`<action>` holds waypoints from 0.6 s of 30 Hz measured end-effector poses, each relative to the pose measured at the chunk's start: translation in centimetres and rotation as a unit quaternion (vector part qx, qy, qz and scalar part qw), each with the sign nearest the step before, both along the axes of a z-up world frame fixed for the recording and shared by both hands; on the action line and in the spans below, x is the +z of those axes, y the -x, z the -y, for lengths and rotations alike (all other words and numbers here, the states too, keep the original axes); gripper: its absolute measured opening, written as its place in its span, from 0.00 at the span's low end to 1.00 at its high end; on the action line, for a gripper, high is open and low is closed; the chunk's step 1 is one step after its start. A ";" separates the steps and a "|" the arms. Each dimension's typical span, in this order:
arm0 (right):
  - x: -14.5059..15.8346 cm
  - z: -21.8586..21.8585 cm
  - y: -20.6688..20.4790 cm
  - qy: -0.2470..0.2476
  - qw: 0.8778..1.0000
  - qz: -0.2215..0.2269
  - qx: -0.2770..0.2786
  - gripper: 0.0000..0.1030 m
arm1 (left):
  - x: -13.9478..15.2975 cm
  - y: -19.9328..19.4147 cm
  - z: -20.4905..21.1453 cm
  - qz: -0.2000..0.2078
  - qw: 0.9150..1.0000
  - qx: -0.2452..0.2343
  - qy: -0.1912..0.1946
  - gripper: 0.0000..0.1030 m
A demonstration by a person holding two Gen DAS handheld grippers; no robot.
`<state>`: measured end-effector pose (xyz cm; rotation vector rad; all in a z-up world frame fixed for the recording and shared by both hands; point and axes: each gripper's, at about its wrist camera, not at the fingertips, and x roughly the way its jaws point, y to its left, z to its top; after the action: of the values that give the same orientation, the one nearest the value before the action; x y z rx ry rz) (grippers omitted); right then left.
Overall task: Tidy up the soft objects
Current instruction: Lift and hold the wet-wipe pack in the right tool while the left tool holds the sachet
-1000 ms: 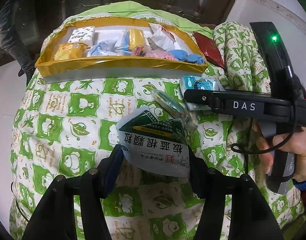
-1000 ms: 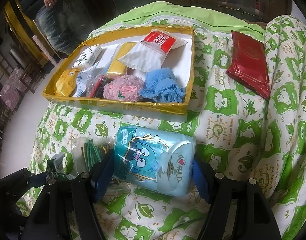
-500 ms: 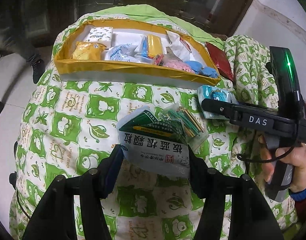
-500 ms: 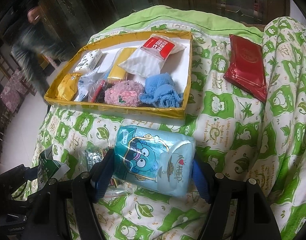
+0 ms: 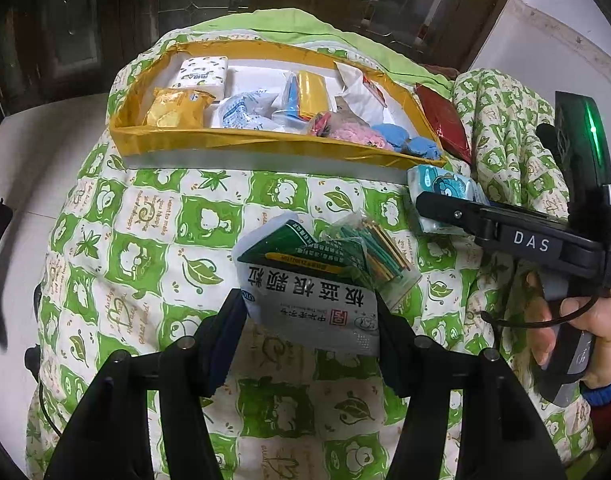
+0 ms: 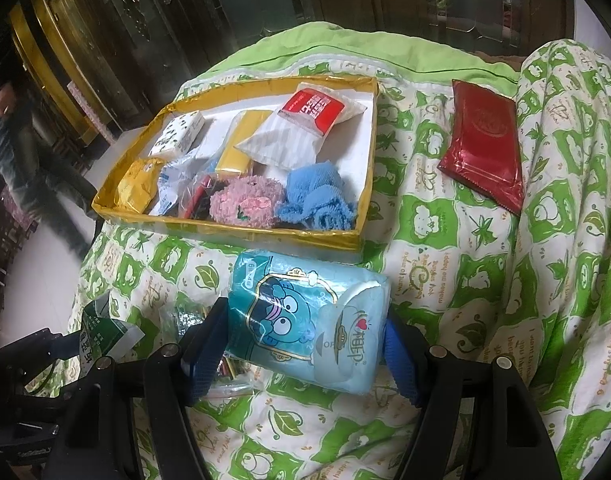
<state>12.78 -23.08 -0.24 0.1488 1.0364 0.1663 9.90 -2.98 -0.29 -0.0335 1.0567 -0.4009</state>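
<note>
My left gripper (image 5: 311,326) is shut on a white and green medicine sachet (image 5: 305,280), held above the green patterned quilt (image 5: 153,240). My right gripper (image 6: 305,344) is shut on a light blue tissue pack with a cartoon face (image 6: 305,320); that pack (image 5: 441,192) and the gripper's black body show at the right of the left wrist view. Beyond both lies a gold-edged tray (image 6: 233,228) holding several soft items: a pink fluffy cloth (image 6: 245,204), a blue cloth (image 6: 317,196), tissue packs and pouches. A clear bag of green sticks (image 5: 381,252) lies on the quilt under the sachet.
A dark red flat pouch (image 6: 485,148) lies on the quilt right of the tray. The quilt rises in a fold at the far right (image 6: 577,160). A person in jeans (image 6: 21,148) stands on the pale floor at the left. Dark wooden doors close off the back.
Both grippers keep their grips and hardly move. The left wrist view has swung slightly, so the bag of sticks now lies right behind the sachet. The person at the left has walked along.
</note>
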 end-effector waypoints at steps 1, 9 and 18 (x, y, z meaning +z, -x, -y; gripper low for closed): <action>0.1 0.1 0.0 0.000 1.000 0.001 -0.001 0.73 | 0.0 0.0 0.0 0.000 1.000 0.000 -0.001 0.57; 0.6 0.6 0.0 -0.001 1.000 0.010 -0.011 0.74 | 0.9 -0.5 0.1 0.008 1.000 0.001 -0.011 0.57; 1.6 1.3 -0.4 0.002 1.000 0.023 -0.019 0.74 | 2.1 -1.5 0.4 0.017 1.000 -0.004 -0.023 0.57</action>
<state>13.23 -24.39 1.35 0.1611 0.9870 0.1329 11.37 -3.33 1.79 0.0180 1.0328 -0.3829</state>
